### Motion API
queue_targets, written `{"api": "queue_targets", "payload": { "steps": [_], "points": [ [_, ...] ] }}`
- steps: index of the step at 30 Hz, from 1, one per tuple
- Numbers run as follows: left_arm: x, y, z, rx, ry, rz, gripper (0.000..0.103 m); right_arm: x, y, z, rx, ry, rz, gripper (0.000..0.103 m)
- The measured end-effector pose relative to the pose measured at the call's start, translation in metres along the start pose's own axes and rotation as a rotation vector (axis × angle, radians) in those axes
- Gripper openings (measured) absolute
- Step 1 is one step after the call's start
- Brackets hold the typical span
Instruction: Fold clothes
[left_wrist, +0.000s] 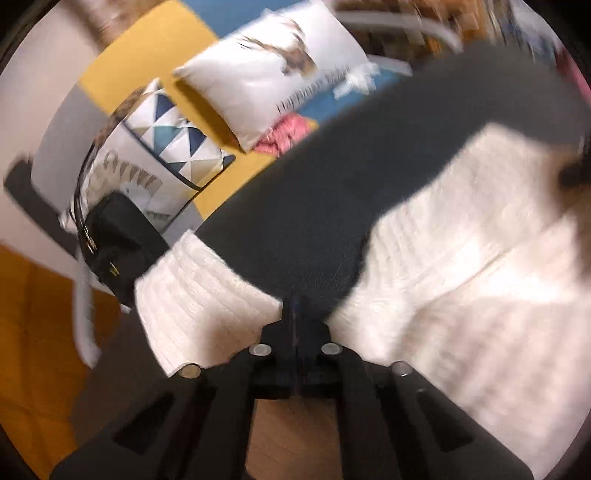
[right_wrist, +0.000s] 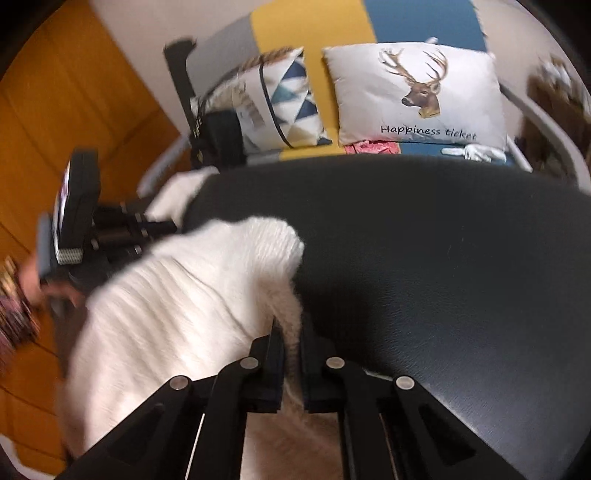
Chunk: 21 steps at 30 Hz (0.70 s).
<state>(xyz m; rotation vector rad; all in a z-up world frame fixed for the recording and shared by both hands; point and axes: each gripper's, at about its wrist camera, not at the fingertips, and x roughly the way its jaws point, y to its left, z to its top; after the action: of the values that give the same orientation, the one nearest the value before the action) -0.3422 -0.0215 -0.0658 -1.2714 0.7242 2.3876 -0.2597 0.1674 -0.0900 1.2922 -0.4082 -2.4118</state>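
Pinching a fold of the white ribbed knit sweater (right_wrist: 177, 295), my right gripper (right_wrist: 291, 354) has its jaws clamped on the fabric just in front of the camera. The sweater lies bunched over the near left part of the dark grey leather-textured round table (right_wrist: 443, 258), with one sleeve trailing off the table's left edge. My left gripper (left_wrist: 295, 314) has its jaws drawn together, and the sweater's cloth sits on both sides of the tips, though blur keeps me from telling whether fabric is caught between them. Seen from the left wrist, the sweater spreads wide to the right and a ribbed cuff lies to the left.

Beyond the table stands a sofa with yellow, blue and grey panels (right_wrist: 317, 29). On it rest a white cushion printed with a deer head (right_wrist: 417, 92) and a cushion with blue and teal triangles (right_wrist: 291, 99). A crumpled pink cloth (right_wrist: 373, 147) lies just below the deer cushion. A black bag (left_wrist: 118, 236) sits at the sofa's left end.
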Motion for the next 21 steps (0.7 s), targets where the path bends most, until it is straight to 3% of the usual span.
{"api": "queue_targets", "payload": {
  "steps": [3, 5, 8, 12, 17, 21],
  "points": [
    [-0.035, 0.008, -0.004, -0.145, -0.108, -0.119, 0.0, -0.016, -0.002, 0.001, 0.103, -0.047, 0.09, 0.005],
    [-0.054, 0.01, -0.007, -0.211, -0.161, -0.16, 0.0, -0.021, -0.001, -0.001, 0.157, -0.063, 0.146, 0.005],
    [-0.068, 0.008, -0.015, -0.231, -0.188, -0.179, 0.0, -0.027, 0.005, -0.008, 0.207, -0.075, 0.217, 0.005],
    [-0.073, 0.007, -0.03, -0.198, -0.172, -0.131, 0.002, -0.045, 0.026, -0.024, 0.183, -0.09, 0.304, 0.005],
    [-0.073, 0.008, -0.046, -0.129, -0.139, -0.016, 0.033, -0.056, 0.068, -0.061, 0.078, -0.055, 0.361, 0.005],
    [-0.075, 0.014, -0.059, -0.138, -0.139, -0.007, 0.036, -0.054, 0.091, -0.097, 0.024, 0.007, 0.353, 0.005]
  ]
}}
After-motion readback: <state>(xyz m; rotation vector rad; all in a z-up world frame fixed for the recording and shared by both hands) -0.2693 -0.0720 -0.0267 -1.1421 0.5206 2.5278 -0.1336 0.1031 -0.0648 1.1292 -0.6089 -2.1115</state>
